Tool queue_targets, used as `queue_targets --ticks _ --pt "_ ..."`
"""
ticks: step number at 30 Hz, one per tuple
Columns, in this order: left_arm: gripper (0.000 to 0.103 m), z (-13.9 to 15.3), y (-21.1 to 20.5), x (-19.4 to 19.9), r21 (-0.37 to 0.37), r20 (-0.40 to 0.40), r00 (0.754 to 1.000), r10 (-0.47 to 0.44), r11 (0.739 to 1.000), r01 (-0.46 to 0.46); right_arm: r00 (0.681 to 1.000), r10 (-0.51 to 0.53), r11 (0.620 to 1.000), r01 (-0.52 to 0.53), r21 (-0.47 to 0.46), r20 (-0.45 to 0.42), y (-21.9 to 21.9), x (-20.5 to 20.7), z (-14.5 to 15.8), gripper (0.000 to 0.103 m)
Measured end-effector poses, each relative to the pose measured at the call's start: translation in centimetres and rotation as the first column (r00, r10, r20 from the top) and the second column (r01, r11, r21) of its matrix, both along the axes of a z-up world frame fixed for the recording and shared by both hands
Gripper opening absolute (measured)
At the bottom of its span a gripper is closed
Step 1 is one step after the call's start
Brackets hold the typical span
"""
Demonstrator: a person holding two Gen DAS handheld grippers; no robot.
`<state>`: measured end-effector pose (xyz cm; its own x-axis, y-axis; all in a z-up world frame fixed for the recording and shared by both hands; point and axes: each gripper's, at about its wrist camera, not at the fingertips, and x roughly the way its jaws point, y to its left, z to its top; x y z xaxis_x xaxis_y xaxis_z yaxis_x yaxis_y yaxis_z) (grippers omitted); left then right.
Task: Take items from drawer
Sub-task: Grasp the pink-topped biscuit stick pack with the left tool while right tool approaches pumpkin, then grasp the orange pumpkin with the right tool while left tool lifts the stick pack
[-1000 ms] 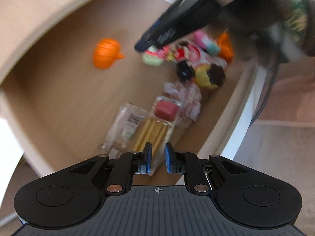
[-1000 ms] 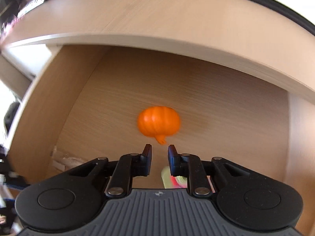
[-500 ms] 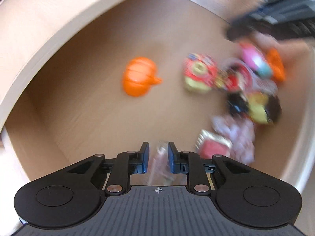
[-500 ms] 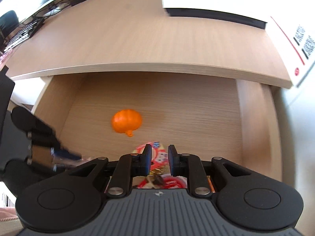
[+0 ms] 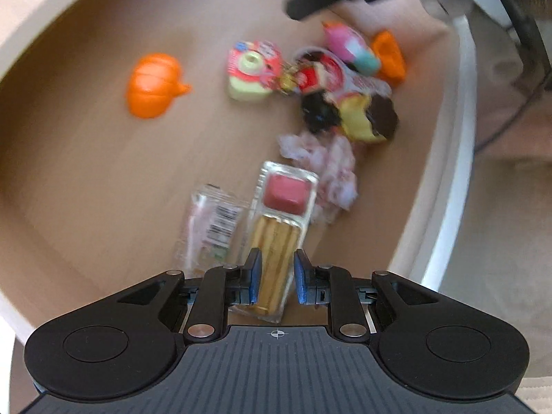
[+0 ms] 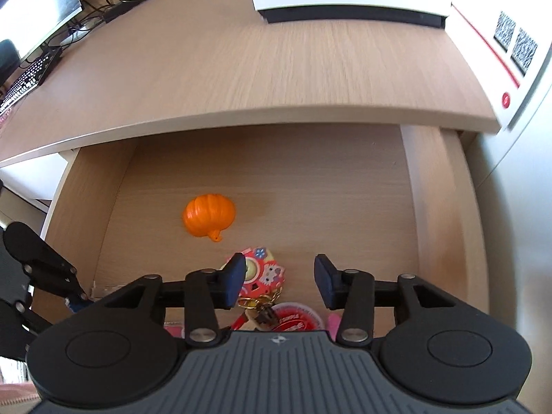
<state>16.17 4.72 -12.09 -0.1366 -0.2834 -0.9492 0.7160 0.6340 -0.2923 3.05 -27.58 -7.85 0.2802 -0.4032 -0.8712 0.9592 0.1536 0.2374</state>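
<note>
- Fingers [image 6: 236, 277] of our right gripper [image 6: 280, 283] have just been opening, standing wide, empty, above the keychain [image 6: 260, 276].
- Our left gripper [image 5: 275, 276] is hovering narrow over the stick pack [image 5: 276, 238] in the drawer [image 5: 86, 179].

right tool [image 6: 280, 281] | jaws just opened, nothing gripped between them

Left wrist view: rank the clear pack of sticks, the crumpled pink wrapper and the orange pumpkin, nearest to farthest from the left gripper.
1. Clear pack of sticks, between the left gripper fingers.
2. Crumpled pink wrapper, ahead and right.
3. Orange pumpkin, far, up left.
</note>
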Motion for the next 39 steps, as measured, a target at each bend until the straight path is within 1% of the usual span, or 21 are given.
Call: queue_targets --ticks 1,5,8,12,13,14,15,16,18,19,20,21,23,25,26,27,28,30,32,35,39 --pt "0.022 0.0 -0.3 0.1 0.007 -0.002 1.000 -0.020 1.000 0.020 1.000 0.004 1.000 -0.004 -0.003 -0.001 0.1 0.1 0.1 0.044" --pt "0.024 0.2 -1.6 0.5 0.060 0.073 0.993 -0.090 0.994 0.086 1.000 0.001 1.000 -0.001 -0.007 -0.001 0.1 0.2 0.1 0.047" --pt "0.022 0.0 -2.5 -0.2 0.073 0.080 0.985 -0.152 0.987 0.146 1.000 -0.008 1.000 0.008 -0.002 0.003 0.3 -0.1 -0.1 0.048" --pt "0.023 0.3 -2.5 -0.1 0.089 0.112 0.981 -0.160 0.985 0.151 1.000 -0.020 1.000 0.020 0.003 0.004 0.3 0.1 -0.3 0.050" --pt "0.031 0.4 -2.3 0.0 0.101 0.132 0.980 -0.151 0.985 0.138 1.000 -0.019 1.000 0.019 0.002 0.003 0.3 0.1 -0.3 0.052" --pt "0.043 0.3 -2.3 -0.1 0.120 0.155 0.977 -0.148 0.984 0.130 1.000 -0.021 1.000 0.021 0.000 0.003 0.5 0.0 -0.3 0.053" --pt "0.048 0.2 -2.2 -0.1 0.142 0.181 0.972 -0.150 0.982 0.125 1.000 -0.021 1.000 0.021 0.000 0.002 0.6 0.1 -0.3 0.055" --pt "0.056 -0.1 -2.0 -0.2 0.163 0.206 0.967 -0.151 0.980 0.119 1.000 -0.020 1.000 0.020 0.000 0.001 0.6 0.1 -0.3 0.056" --pt "0.059 0.2 -1.1 0.0 0.169 0.234 0.964 -0.126 0.982 0.088 1.000 -0.022 1.000 0.022 0.001 -0.001 0.6 0.2 -0.4 0.057" --pt "0.058 0.0 -0.9 0.2 0.160 0.233 0.967 -0.104 0.985 0.067 1.000 -0.022 1.000 0.022 0.002 -0.002 0.6 0.3 -0.4 0.057" --pt "0.054 -0.3 -0.8 0.3 0.155 0.224 0.970 -0.092 0.986 0.058 1.000 -0.024 1.000 0.024 0.003 -0.003 0.6 0.3 -0.4 0.057" --pt "0.052 -0.6 -0.7 0.2 0.147 0.201 0.975 -0.095 0.987 0.066 1.000 -0.027 1.000 0.027 0.003 -0.004 0.6 0.3 -0.4 0.057" --pt "0.052 -1.0 -0.5 0.1 0.115 0.148 0.984 -0.102 0.990 0.085 0.999 -0.036 0.999 0.036 0.003 -0.005 0.6 0.2 -0.4 0.057" --pt "0.052 -1.1 -0.2 0.2 0.103 0.149 0.985 -0.087 0.992 0.072 0.999 -0.044 0.999 0.044 -0.001 -0.007 0.6 0.1 -0.3 0.057" --pt "0.050 -1.0 -0.1 0.3 0.095 0.150 0.986 -0.073 0.994 0.059 0.999 -0.047 0.999 0.047 -0.004 -0.006 0.6 0.1 -0.3 0.057" --pt "0.042 -0.9 0.1 0.4 0.097 0.150 0.987 -0.054 0.995 0.040 0.999 -0.050 0.999 0.050 -0.008 -0.005 0.6 0.1 -0.3 0.057" --pt "0.037 -0.9 0.3 0.7 0.104 0.132 0.991 -0.024 0.995 0.011 0.999 -0.048 0.999 0.047 -0.012 -0.006 0.6 0.1 -0.3 0.057" --pt "0.036 -0.8 0.8 1.1 0.122 0.081 0.994 0.068 0.990 -0.077 0.999 -0.033 0.999 0.033 -0.030 -0.019 0.3 0.6 -0.2 0.057" --pt "0.035 -0.1 1.5 0.9 0.097 0.072 0.989 0.128 0.986 -0.134 0.999 0.007 0.998 -0.010 -0.068 -0.034 -0.3 1.6 0.0 0.060" --pt "0.034 1.7 3.0 0.4 0.019 0.053 0.969 0.243 0.969 -0.244 0.994 0.105 0.988 -0.105 -0.112 -0.010 -2.2 4.0 -0.5 0.068" --pt "0.034 4.5 4.9 -0.8 0.002 0.098 0.929 0.358 0.933 -0.360 0.982 0.189 0.980 -0.186 -0.066 0.027 -5.5 7.1 -3.0 0.069"
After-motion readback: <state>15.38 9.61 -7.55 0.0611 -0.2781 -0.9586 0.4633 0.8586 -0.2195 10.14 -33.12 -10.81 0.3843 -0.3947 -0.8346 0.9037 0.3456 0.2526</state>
